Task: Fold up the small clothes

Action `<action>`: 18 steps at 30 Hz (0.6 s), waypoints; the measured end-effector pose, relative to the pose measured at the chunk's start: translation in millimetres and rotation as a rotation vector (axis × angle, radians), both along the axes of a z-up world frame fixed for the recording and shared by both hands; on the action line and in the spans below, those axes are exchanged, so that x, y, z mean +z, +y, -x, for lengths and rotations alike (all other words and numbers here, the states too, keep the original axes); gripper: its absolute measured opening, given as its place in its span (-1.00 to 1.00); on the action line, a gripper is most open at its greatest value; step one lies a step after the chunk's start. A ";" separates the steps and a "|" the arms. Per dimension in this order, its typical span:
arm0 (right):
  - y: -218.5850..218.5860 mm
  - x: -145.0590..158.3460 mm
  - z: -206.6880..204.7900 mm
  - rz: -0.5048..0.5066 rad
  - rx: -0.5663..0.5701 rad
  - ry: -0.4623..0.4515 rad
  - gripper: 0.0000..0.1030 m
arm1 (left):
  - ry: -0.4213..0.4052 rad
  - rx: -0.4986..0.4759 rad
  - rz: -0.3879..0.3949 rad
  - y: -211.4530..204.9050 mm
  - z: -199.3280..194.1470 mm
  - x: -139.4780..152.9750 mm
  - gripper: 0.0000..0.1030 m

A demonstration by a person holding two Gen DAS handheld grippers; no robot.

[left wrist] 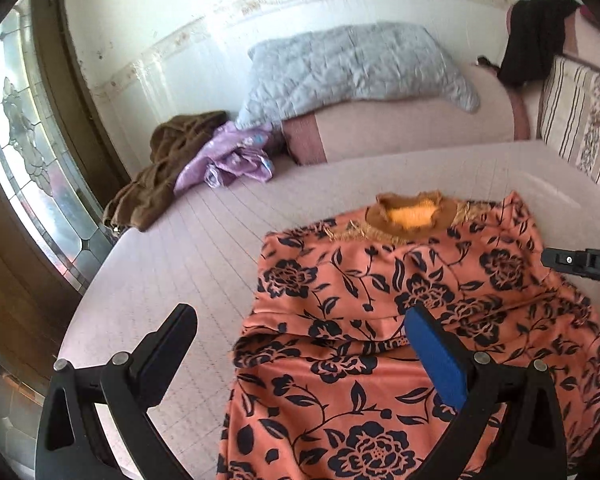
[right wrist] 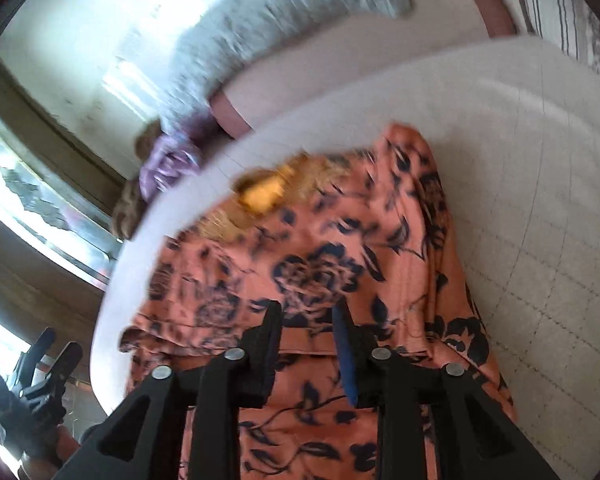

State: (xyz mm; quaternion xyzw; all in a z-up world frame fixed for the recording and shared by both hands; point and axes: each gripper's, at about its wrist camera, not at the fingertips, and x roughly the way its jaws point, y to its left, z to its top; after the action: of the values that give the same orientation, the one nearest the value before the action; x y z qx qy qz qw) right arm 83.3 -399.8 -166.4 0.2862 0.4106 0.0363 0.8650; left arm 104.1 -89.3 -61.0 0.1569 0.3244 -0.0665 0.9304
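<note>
Both tools hang open and empty over the orange floral garment (left wrist: 400, 320) on the bed (left wrist: 180, 248), left tool (left wrist: 300, 320) wide, right tool (right wrist: 308, 312) narrower.

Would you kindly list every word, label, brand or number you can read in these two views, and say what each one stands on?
"CAS": white letters on the black body of the right gripper at the right edge of the left wrist view; the word is cut off by the picture's edge, so the rest cannot be read.
Nothing else is readable: the floral garment shows only a pattern, and the right wrist view is blurred.
</note>
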 end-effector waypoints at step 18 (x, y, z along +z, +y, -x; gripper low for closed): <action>-0.7 43.3 84.7 -0.023 -0.060 -0.232 0.59 | -0.012 0.031 0.083 25.5 27.3 18.8 1.00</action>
State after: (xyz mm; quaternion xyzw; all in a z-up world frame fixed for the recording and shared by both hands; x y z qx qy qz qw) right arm -1.3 -400.5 -123.1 0.3019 0.2985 0.0480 0.9041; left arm 76.8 -63.8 -42.2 0.1138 0.3181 -0.0645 0.9390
